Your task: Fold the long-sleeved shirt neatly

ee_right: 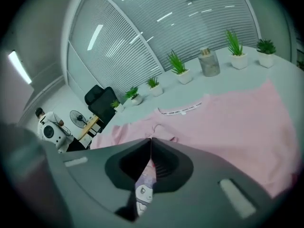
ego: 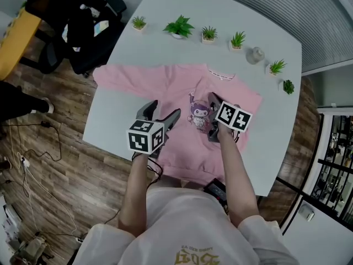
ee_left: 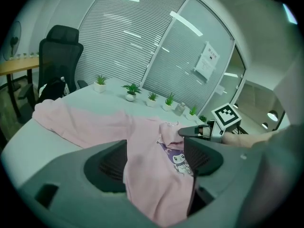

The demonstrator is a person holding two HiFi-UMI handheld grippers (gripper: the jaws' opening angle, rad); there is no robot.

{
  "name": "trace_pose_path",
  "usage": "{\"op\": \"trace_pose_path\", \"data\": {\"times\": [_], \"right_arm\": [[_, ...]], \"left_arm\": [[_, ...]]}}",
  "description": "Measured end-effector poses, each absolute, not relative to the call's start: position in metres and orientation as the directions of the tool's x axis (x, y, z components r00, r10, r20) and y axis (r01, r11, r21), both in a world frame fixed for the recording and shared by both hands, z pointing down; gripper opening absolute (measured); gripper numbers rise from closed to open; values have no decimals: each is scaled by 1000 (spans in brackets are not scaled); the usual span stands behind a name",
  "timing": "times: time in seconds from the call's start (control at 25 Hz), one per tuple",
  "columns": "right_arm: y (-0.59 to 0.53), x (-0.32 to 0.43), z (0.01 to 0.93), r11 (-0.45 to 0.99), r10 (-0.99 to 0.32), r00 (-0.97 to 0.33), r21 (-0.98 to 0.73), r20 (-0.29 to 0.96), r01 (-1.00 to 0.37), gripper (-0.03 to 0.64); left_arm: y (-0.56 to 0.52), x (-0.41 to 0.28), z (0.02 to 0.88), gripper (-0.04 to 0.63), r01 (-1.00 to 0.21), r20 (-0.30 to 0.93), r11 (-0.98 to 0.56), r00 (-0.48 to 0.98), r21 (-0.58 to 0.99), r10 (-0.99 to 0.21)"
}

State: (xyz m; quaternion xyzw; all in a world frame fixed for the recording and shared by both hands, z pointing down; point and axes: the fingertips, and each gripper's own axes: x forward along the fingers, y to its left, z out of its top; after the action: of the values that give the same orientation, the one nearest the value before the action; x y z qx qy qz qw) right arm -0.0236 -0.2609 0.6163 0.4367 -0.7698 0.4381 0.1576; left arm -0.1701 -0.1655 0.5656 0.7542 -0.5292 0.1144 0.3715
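The pink shirt [ego: 176, 87] is spread face up on the table [ego: 138, 48], collar far, hem at the near edge, one sleeve [ego: 118, 76] stretched out left. The right gripper [ego: 212, 97] is clamped on a small pinch of cloth just far of the cartoon print [ego: 199, 114]. The left gripper [ego: 163, 110] is held with jaws apart over the near left body, nothing gripped. For a neat fold, a matching hold should probably be taken nearer the hem and both lifted together, so the crease is kept straight.
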Motion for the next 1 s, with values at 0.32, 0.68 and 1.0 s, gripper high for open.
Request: {"op": "trace_pose_path", "data": {"times": [0.32,0.68,1.0], "right_arm": [[-241,-113,585,565,-357,-731,-489,581,-665,205],[-228,-68,544,484,-488,-750,-576,447,-659,259],[-180,-22,496,535,-522,-774,-569,359,-624,255]], "left_arm": [[-162,-177,563,381,-883,552,-152,403,443,-730],[-159,-178,558,382,-892,548,-152,387,425,-742],[-143,-175,519,377,-920,519,-120,313,372,-795]]}}
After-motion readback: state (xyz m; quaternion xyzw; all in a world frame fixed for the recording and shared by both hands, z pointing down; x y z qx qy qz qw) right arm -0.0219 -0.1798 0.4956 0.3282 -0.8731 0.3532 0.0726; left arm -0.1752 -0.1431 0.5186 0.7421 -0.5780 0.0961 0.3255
